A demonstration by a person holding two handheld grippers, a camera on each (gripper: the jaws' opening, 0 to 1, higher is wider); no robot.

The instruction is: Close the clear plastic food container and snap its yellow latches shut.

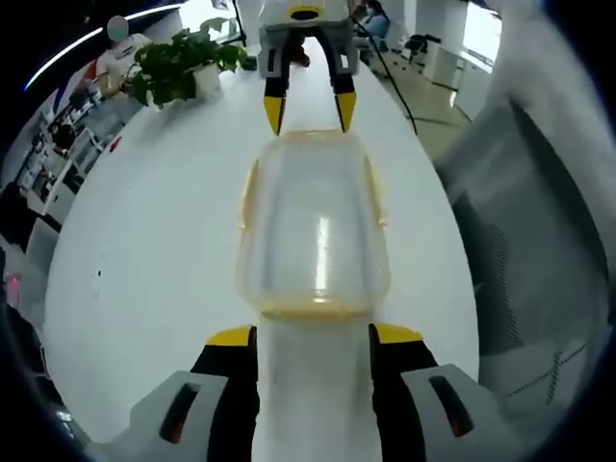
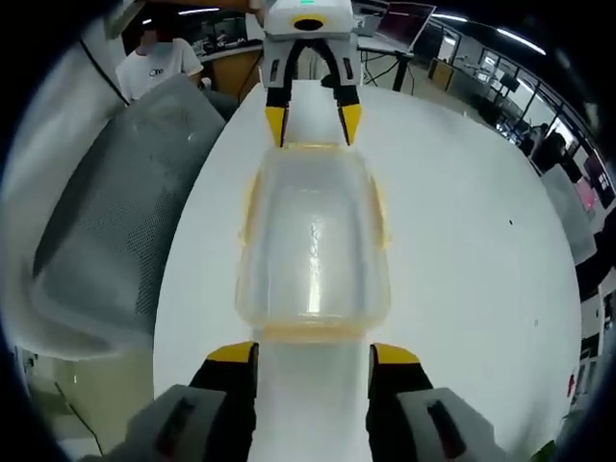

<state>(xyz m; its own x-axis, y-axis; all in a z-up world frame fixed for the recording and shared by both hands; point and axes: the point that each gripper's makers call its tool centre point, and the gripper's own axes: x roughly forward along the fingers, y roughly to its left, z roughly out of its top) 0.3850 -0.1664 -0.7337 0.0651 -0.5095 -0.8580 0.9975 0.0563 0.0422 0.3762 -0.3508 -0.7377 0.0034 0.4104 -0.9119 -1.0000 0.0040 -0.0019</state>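
The clear plastic container lies lengthwise on the white table, its lid resting on top. Yellow latches run along its long sides and its ends. My left gripper stands open just short of the container's near end, its yellow-tipped jaws apart with only table between them. At the far end my right gripper faces it, also open. The right gripper view shows the same container from the other end, with my right gripper near and the left gripper far.
A potted plant stands on the table at the far left. A grey mesh chair sits beside the table edge, also the chair. A person in a white shirt is beyond it. Desks and monitors fill the background.
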